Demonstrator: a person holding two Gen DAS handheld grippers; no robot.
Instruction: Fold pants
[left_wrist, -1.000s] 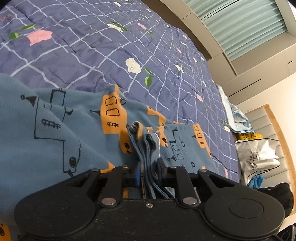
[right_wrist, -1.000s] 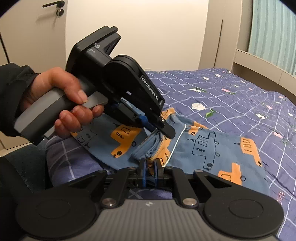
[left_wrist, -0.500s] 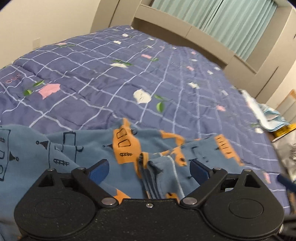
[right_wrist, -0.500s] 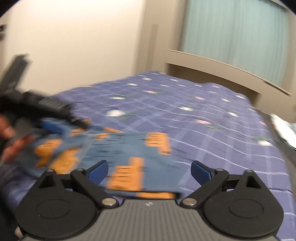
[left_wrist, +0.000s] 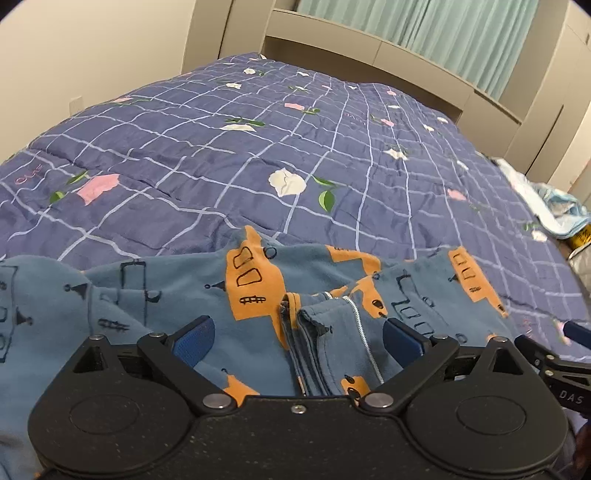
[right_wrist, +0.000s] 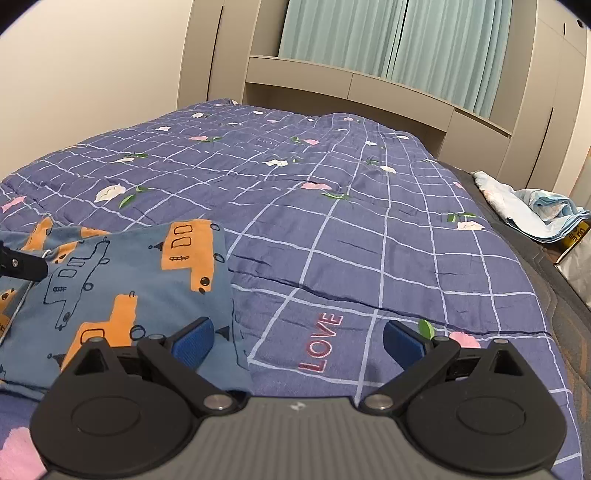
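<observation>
The blue pants (left_wrist: 258, 295) with orange truck prints lie folded on the purple checked bedspread (left_wrist: 258, 147). In the left wrist view my left gripper (left_wrist: 297, 338) is open just above the bunched waistband and hem edges, holding nothing. In the right wrist view the pants (right_wrist: 129, 280) lie at the left. My right gripper (right_wrist: 297, 338) is open and empty over the pants' right edge and the bedspread (right_wrist: 332, 221). Part of the left gripper (right_wrist: 18, 264) shows at the far left, and part of the right gripper shows at the left wrist view's right edge (left_wrist: 554, 362).
A light blue cloth (right_wrist: 532, 210) lies at the bed's right edge, with a yellow item and a bag (right_wrist: 576, 258) beside it. A beige headboard shelf (right_wrist: 351, 85) and teal curtains stand behind the bed.
Both grippers have opened and let go of the pants' gathered edge. Both have drawn back, and the right one has swung to the right, facing the headboard.
</observation>
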